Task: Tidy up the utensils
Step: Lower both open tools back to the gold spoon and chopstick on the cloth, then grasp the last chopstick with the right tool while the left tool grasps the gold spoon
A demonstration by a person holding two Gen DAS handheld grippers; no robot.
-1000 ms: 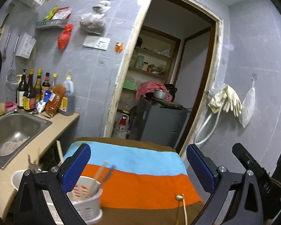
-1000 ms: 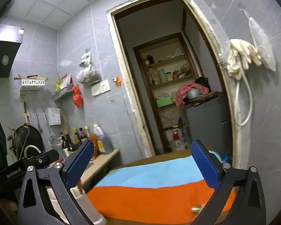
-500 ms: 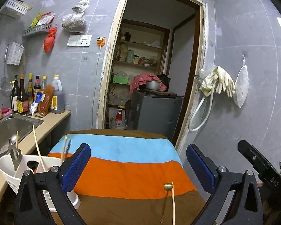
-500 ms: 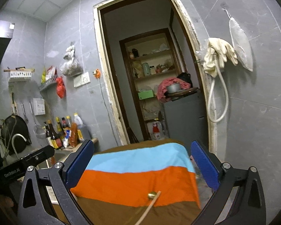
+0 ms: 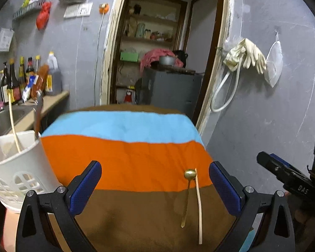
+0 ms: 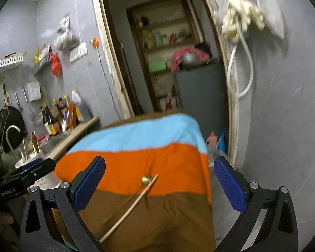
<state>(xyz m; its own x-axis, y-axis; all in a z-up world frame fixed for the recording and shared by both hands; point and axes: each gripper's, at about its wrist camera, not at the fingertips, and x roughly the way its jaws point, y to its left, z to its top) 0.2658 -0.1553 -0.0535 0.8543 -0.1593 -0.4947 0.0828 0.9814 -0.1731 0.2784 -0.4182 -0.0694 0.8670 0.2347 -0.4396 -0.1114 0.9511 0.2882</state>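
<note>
The gold spoon (image 5: 189, 189) and a pale chopstick (image 5: 198, 208) lie side by side on the striped cloth (image 5: 126, 157) of the table; the left gripper (image 5: 155, 185) and right gripper (image 6: 159, 180) both hover with jaws wide, holding nothing; the white basket (image 5: 21, 168) stands at the left with utensils upright inside.

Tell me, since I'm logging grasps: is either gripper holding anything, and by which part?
Nothing is held. The left gripper and right gripper are both open, above the gold spoon and chopstick on the striped cloth.
</note>
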